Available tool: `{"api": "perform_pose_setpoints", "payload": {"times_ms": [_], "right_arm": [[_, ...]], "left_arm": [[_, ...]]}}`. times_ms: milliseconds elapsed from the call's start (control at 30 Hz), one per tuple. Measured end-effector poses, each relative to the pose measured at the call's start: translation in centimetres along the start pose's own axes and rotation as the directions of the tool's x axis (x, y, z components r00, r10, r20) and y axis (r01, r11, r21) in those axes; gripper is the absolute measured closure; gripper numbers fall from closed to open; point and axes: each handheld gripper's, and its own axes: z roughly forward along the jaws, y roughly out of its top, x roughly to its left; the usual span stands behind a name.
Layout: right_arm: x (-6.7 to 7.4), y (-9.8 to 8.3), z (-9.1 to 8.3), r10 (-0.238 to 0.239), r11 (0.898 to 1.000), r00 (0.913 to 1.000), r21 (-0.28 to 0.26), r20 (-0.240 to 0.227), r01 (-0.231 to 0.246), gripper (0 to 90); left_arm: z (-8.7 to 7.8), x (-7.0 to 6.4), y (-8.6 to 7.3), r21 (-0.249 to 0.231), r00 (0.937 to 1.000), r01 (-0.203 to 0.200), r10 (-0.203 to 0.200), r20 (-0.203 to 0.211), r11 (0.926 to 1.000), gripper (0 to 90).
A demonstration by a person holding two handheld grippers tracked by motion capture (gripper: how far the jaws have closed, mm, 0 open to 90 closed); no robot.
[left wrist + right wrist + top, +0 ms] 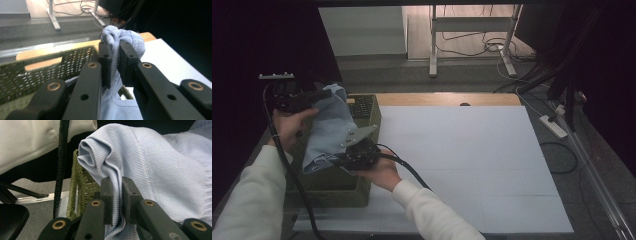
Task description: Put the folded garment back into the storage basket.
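Both jaws are nearly closed, pinching the pale blue ribbed knit garment [328, 131] above the olive woven basket [368, 116] at the bench's left; keep left gripper [314, 95] and right gripper [343, 159] clamped and spread them apart so the fabric clears the rim. The right gripper view shows fabric [140, 167] bunched over the basket's corner [82, 185], which the high view doesn't show.
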Motion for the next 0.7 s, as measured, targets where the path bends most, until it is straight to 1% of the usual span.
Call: {"api": "perform_pose_setpoints", "payload": {"times_ms": [67, 267, 700], "right_arm": [[-0.1, -0.2, 0.5, -0.001, 1.000, 1.0000, 0.013, 0.004, 0.001, 80.2], [-0.4, -0.7, 1.7, 0.019, 0.999, 0.9998, 0.030, -0.004, -0.019, 80.3], [-0.6, -1.0, 2.7, 0.026, 0.998, 0.9997, 0.057, -0.004, -0.026, 80.2]], "left_arm": [[0.2, 0.4, -0.3, 0.007, 1.0000, 0.006, -0.006, -0.005, 1.0000, 81.0], [0.6, 1.2, -1.0, 0.020, 0.9998, 0.019, -0.019, -0.008, 0.9996, 81.0], [1.1, 1.8, -1.6, 0.038, 0.9995, 0.028, -0.028, -0.014, 0.9989, 80.9]]}}
